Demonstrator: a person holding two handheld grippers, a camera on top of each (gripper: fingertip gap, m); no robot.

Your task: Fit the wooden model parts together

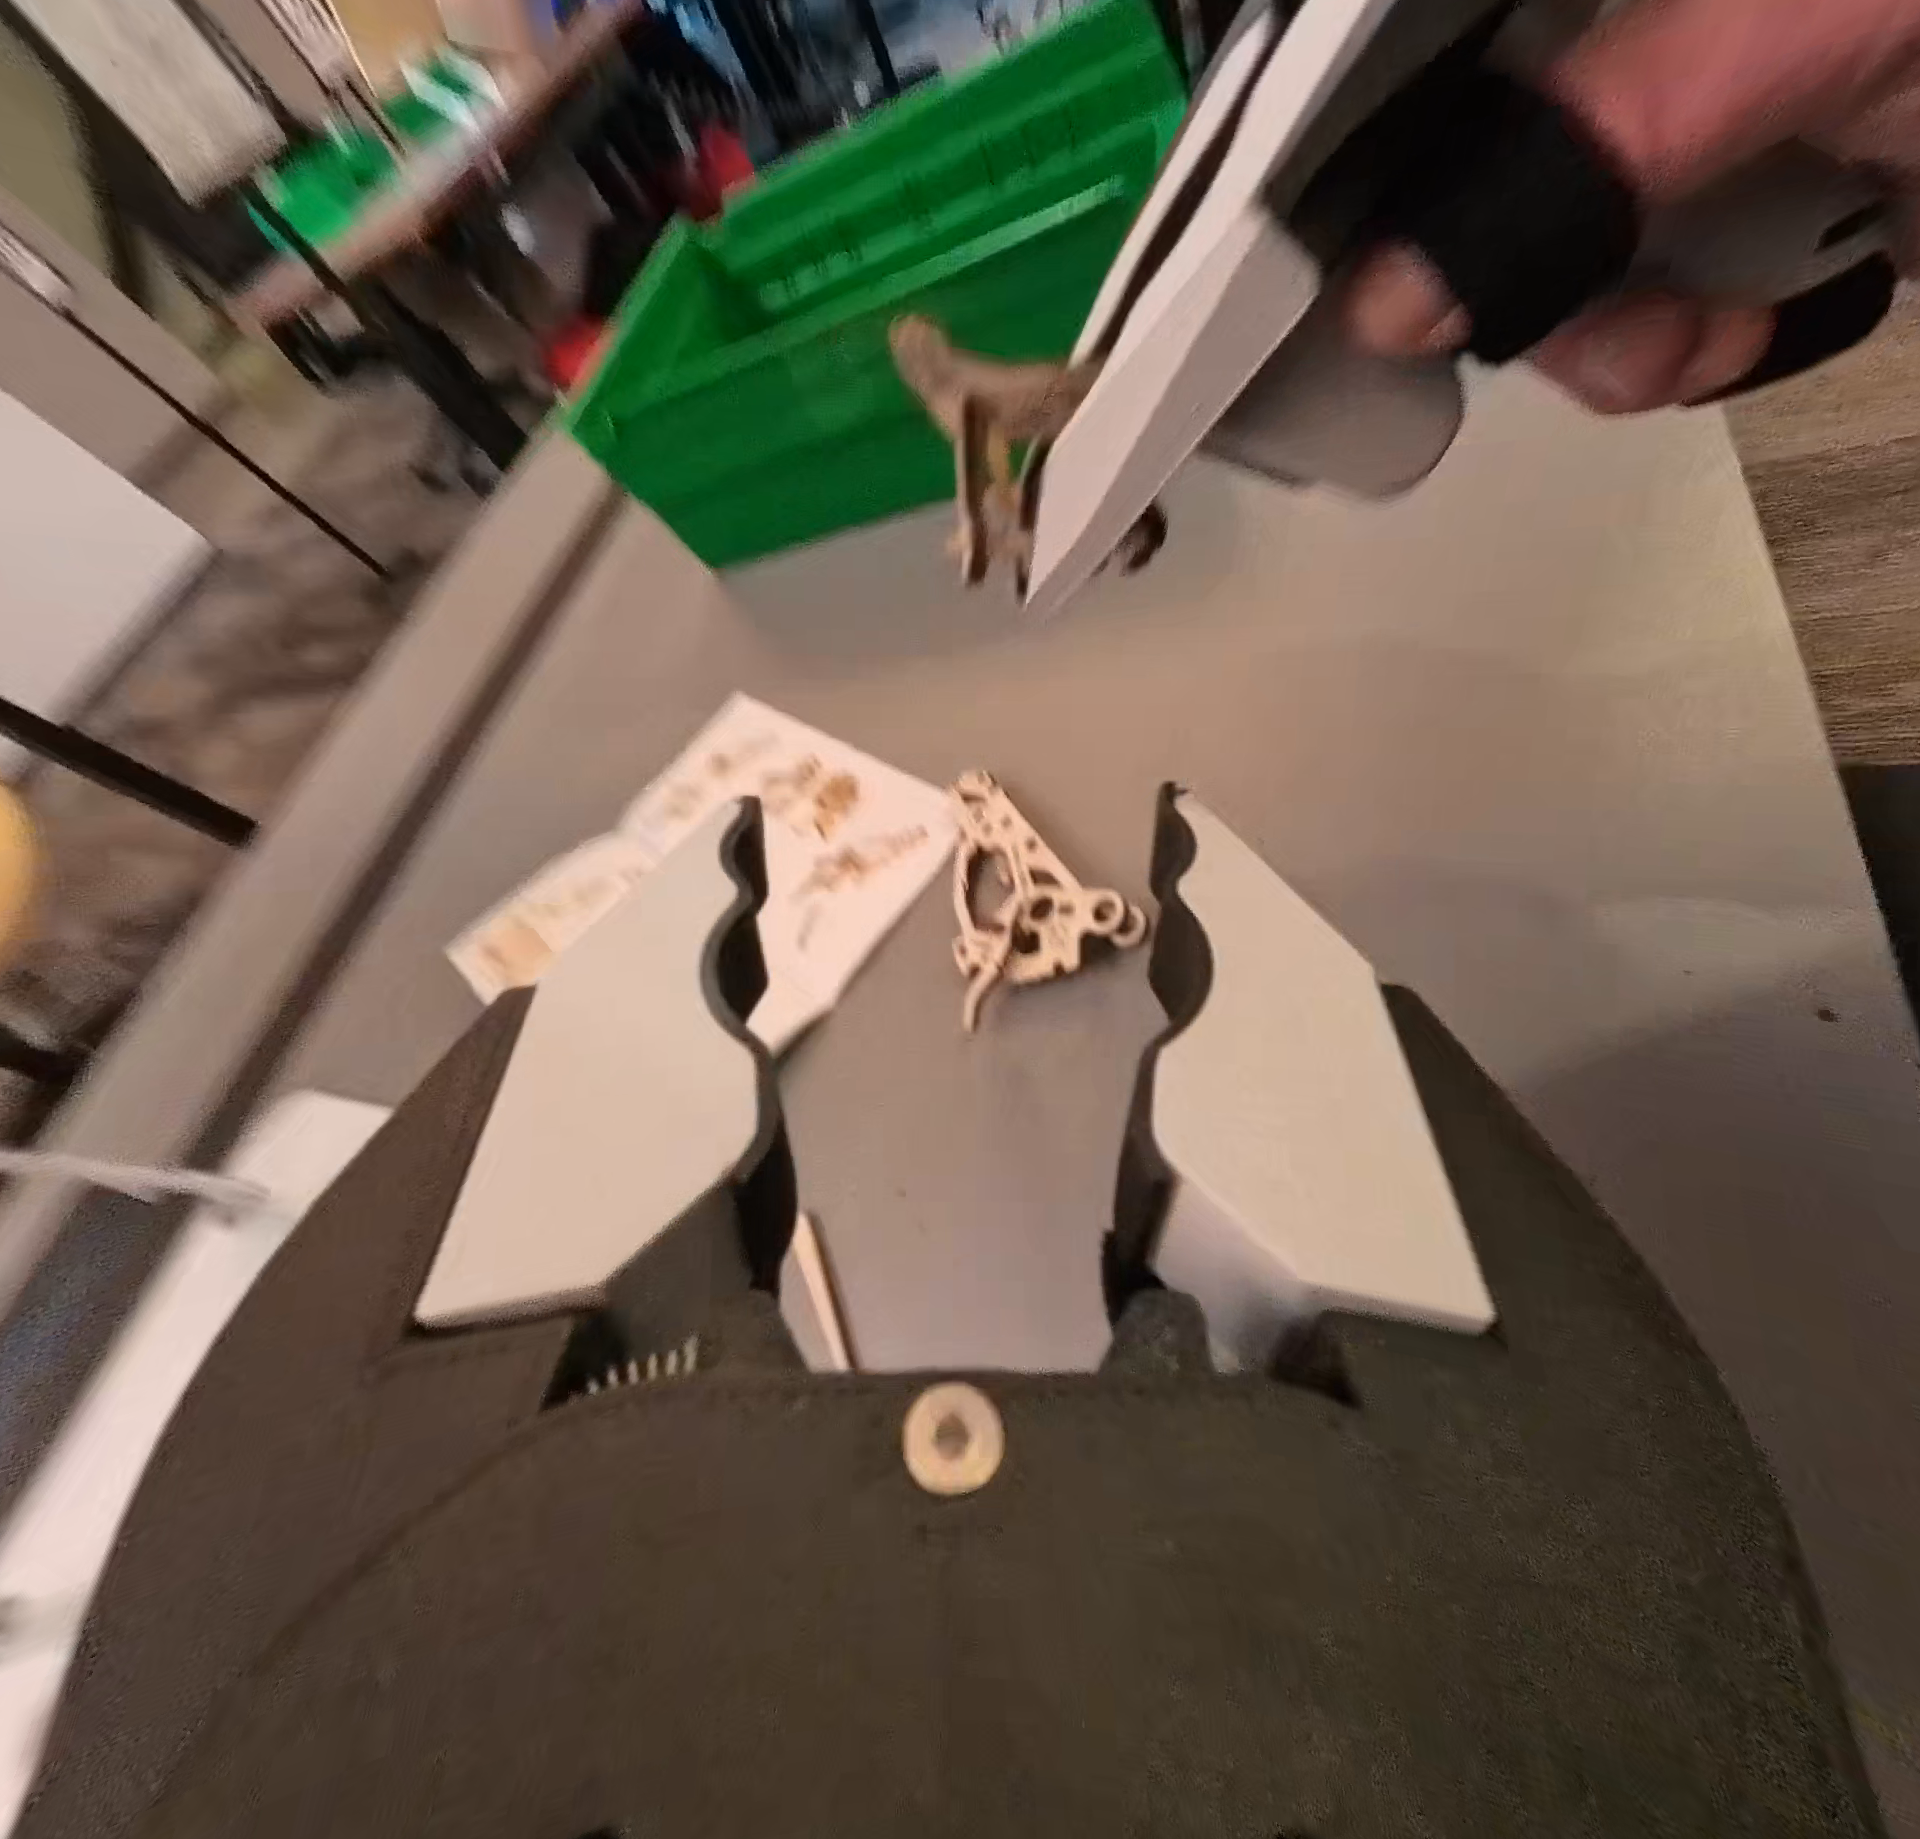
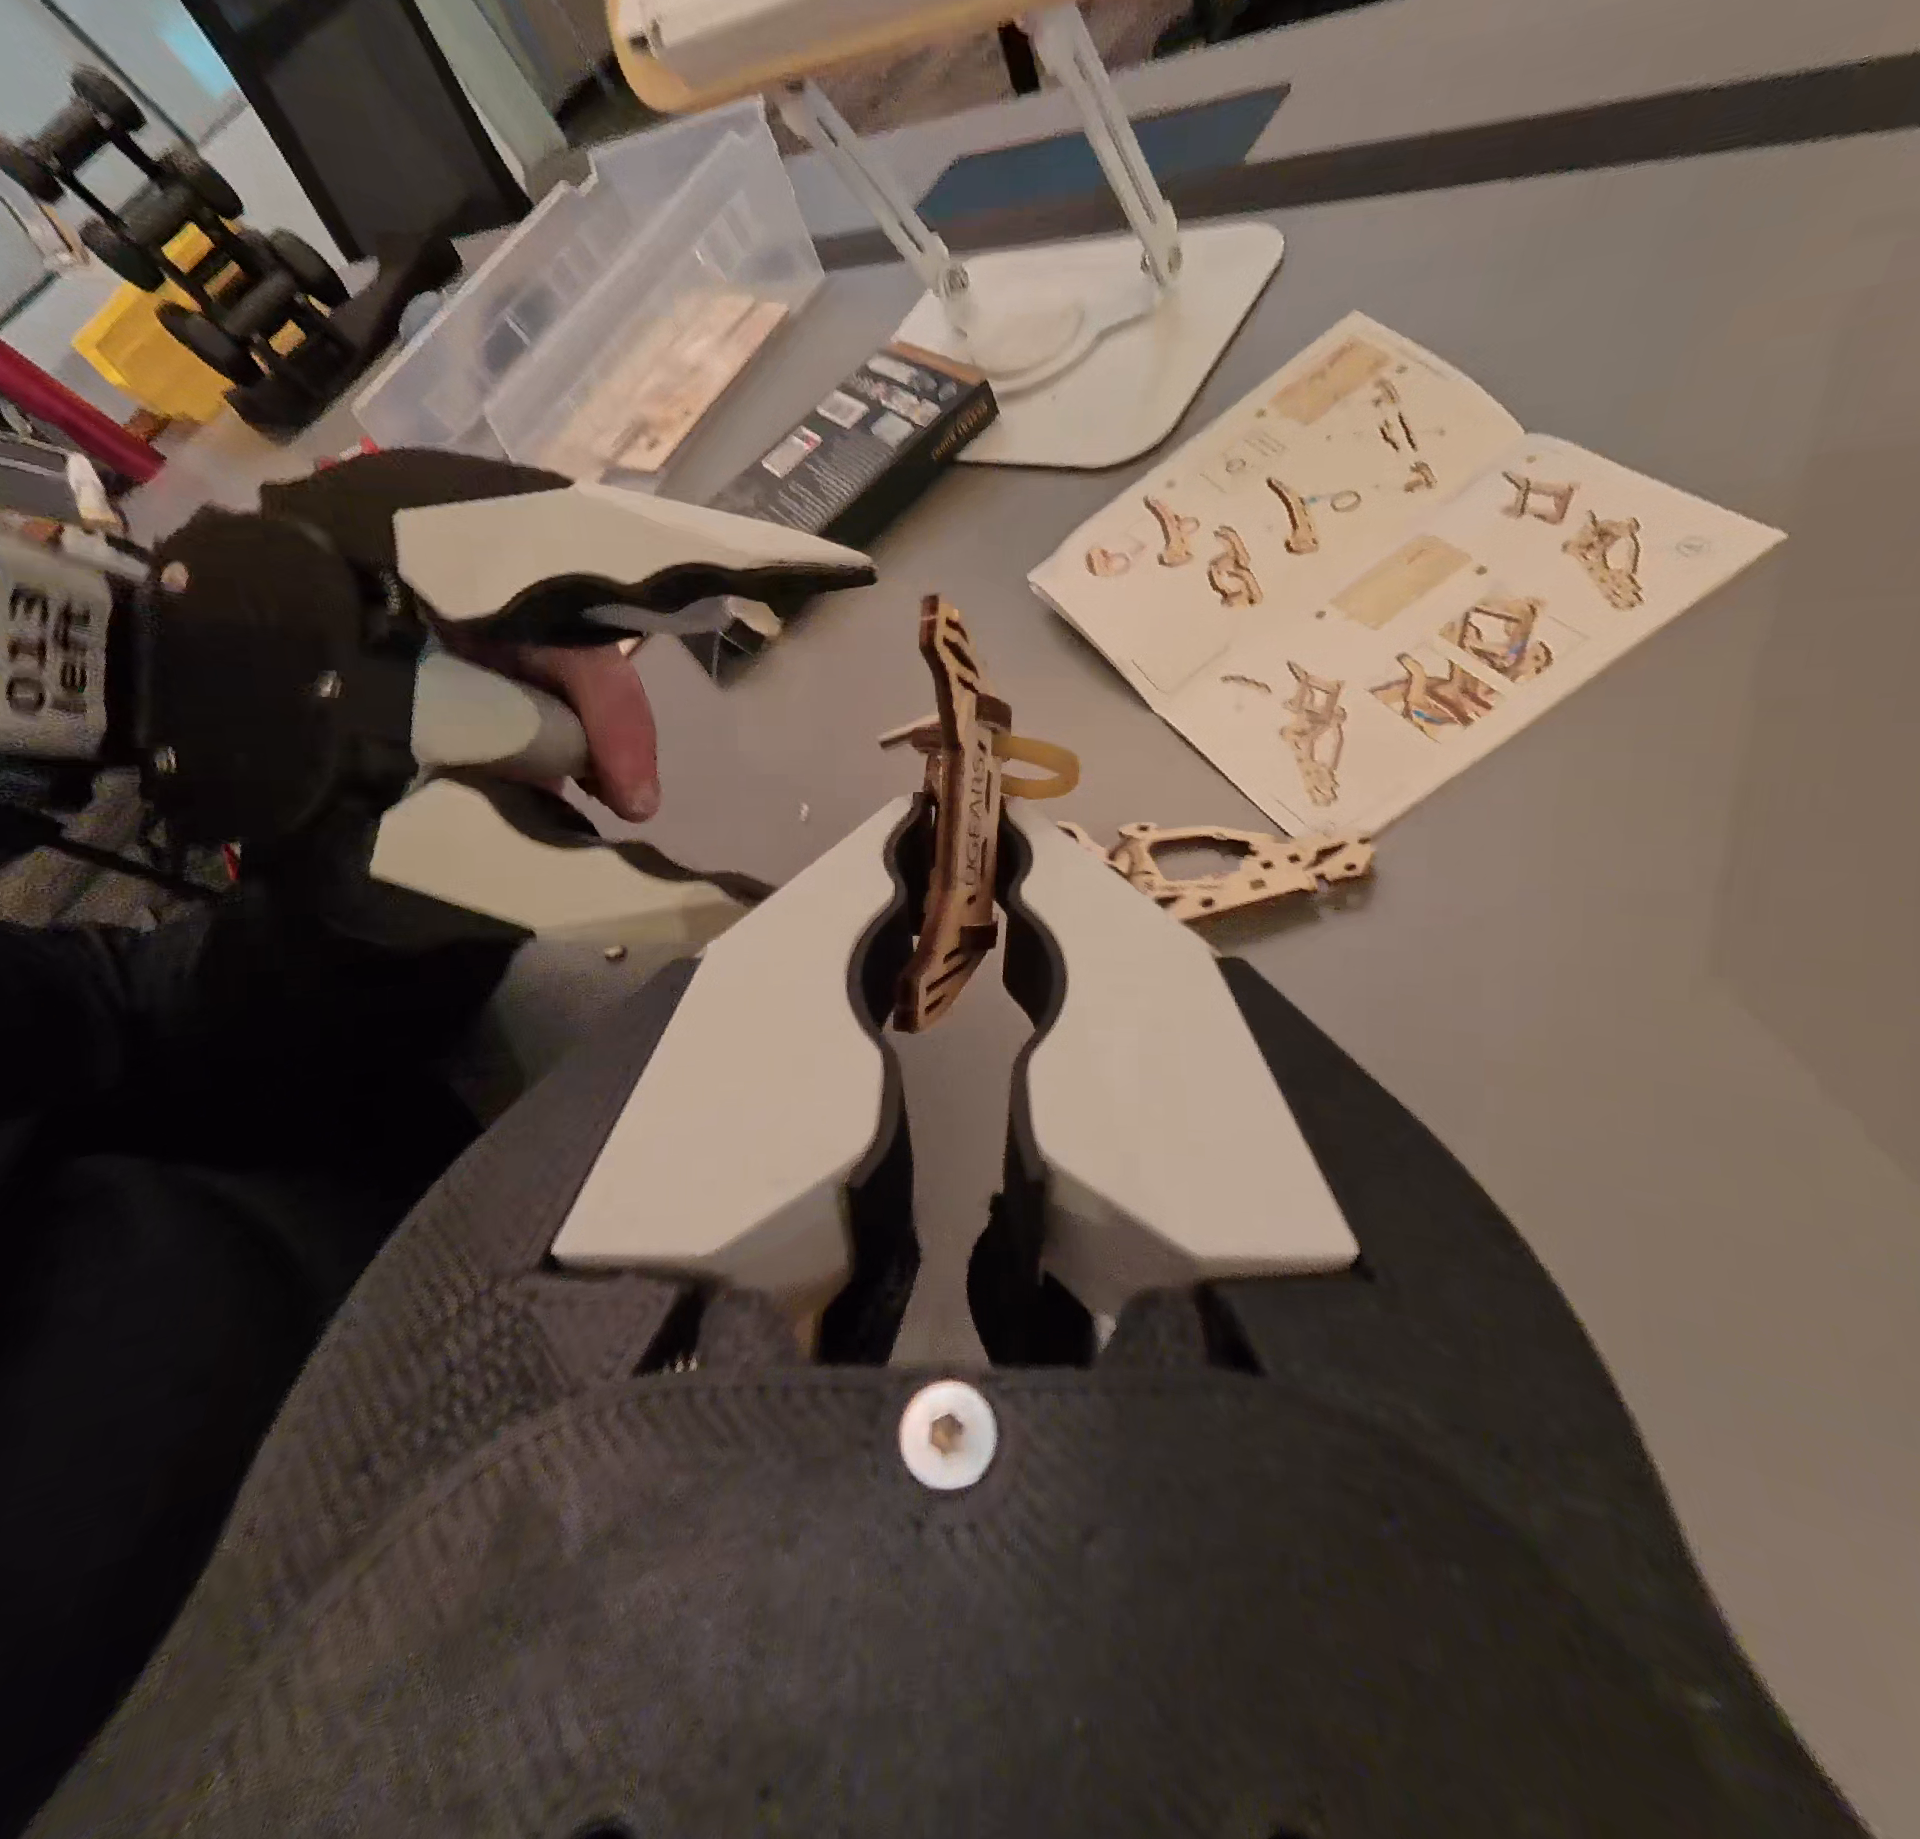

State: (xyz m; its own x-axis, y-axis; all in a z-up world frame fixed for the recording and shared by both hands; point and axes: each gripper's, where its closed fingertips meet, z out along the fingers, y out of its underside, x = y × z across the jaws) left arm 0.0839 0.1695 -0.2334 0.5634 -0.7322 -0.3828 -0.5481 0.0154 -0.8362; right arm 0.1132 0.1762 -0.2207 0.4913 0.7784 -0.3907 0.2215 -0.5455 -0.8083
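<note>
The left gripper (image 2: 821, 729) hovers over the tabletop (image 2: 1558, 958), fingers apart and empty. Right of it, the right gripper (image 2: 961, 859) has its fingers clamped on an upright wooden part (image 2: 961, 813) carrying a rubber band (image 2: 1039, 761). A flat wooden frame (image 2: 1236, 870) lies just beyond, near the instruction sheet (image 2: 1403, 563).

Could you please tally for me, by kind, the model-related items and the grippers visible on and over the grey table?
Wooden model parts: 2, one held, one lying on the table
Instruction sheet: 1
Grippers: 2, left gripper open, right gripper shut
Total: 5
</note>
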